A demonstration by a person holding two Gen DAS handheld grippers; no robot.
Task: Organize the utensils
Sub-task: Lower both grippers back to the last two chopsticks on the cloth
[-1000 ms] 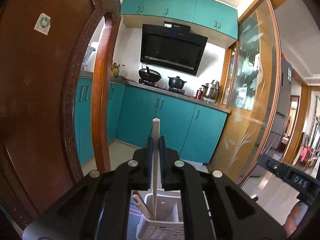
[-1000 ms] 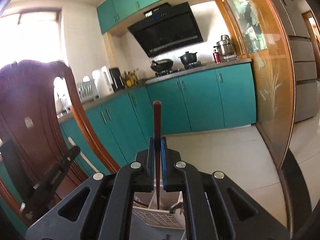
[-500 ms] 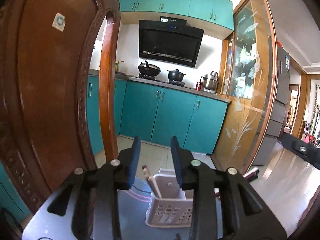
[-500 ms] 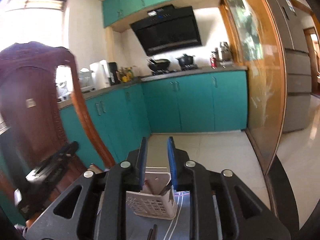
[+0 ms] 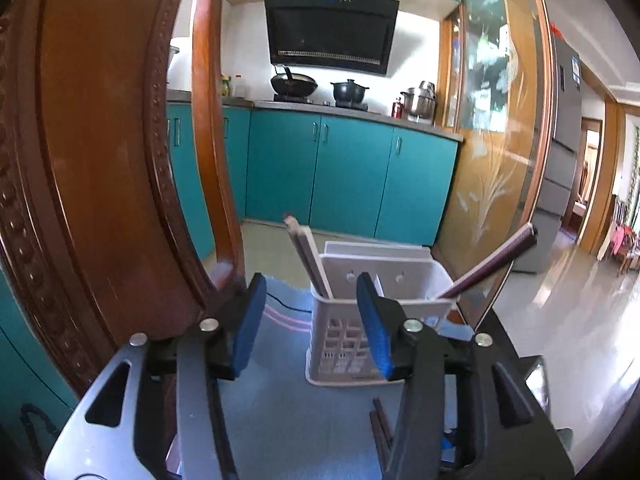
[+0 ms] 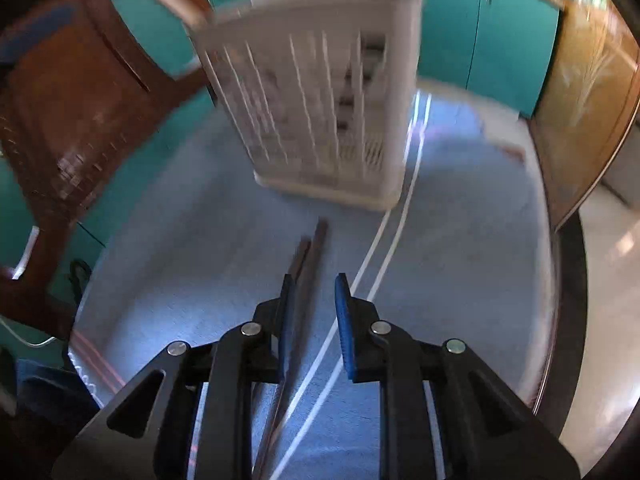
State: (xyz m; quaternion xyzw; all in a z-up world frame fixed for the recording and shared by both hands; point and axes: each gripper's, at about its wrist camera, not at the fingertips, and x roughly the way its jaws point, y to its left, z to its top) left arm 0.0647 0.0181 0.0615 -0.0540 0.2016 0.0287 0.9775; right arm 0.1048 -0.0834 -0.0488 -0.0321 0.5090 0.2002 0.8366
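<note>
Left wrist view: the left gripper point(image 5: 312, 320) hangs empty, jaws spread wide, before the white perforated plastic utensil basket point(image 5: 372, 316) at 12 o'clock on the blue cloth point(image 5: 280, 408); pale wooden chopsticks point(image 5: 306, 250) lean toward 11 o'clock, a dark brown chopstick point(image 5: 496, 258) toward 2 o'clock.

Right wrist view, blurred: the right gripper point(image 6: 314, 312), jaws parted and empty, hovers over two dark brown chopsticks lying on the cloth point(image 6: 306, 264), long axis pointing at the basket at 12 o'clock; the step looks like fetching this pair, so next the jaws must drop and close across both shafts.
</note>
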